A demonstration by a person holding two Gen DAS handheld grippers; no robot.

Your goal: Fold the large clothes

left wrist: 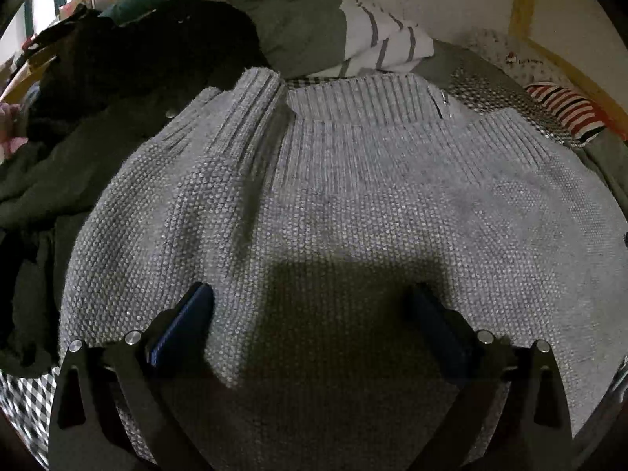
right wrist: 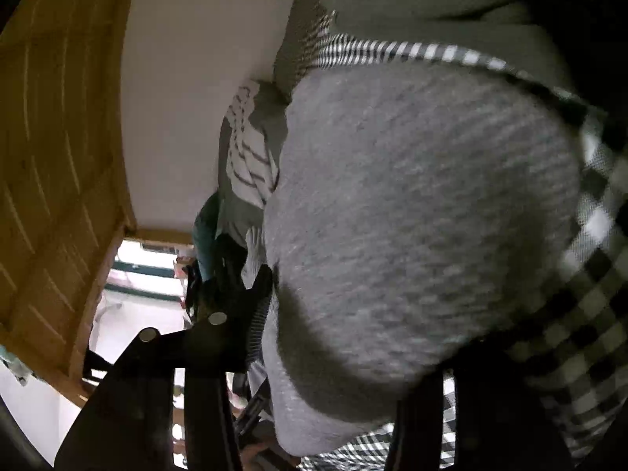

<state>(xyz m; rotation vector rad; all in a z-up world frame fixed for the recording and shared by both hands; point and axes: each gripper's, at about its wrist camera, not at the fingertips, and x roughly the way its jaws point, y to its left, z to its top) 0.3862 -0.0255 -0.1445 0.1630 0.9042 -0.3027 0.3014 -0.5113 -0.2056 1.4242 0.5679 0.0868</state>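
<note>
- While the left gripper [left wrist: 314, 314] hangs over the grey knit sweater [left wrist: 333, 204], its 2 blue-padded fingers [left wrist: 184, 322] stand wide apart with nothing clamped between them, only the knit lying flat beneath.
- Seen from the left wrist, the sweater fills the middle of the view, spread on a black-and-white checked sheet [left wrist: 23, 396] that peeks out at 8 o'clock.
- Its ribbed collar [left wrist: 365, 102] lies at 12 o'clock, and a ribbed band, perhaps a folded sleeve cuff, lies at 11 o'clock.
- A white garment with grey stripes [left wrist: 384, 39] sits beyond the collar at 12 o'clock, on an olive-green cloth [left wrist: 302, 27].
- A heap of dark clothes [left wrist: 129, 47] is piled at 10 o'clock, just beside the sweater's edge.
- A red, white and black striped piece [left wrist: 565, 110] lies at 2 o'clock, near a yellow wooden rail [left wrist: 581, 78].
- From the right wrist, the view is rolled and blurred; a bulge of the grey sweater [right wrist: 424, 212] fills the centre.
- The right gripper [right wrist: 333, 369] has knit bunched between its dark fingers at 6 o'clock, yet I cannot tell whether the pads press on it.
- A yellow wooden panel [right wrist: 59, 157] runs from 9 to 11 o'clock in that view, with the checked sheet [right wrist: 581, 333] at 4 o'clock.
</note>
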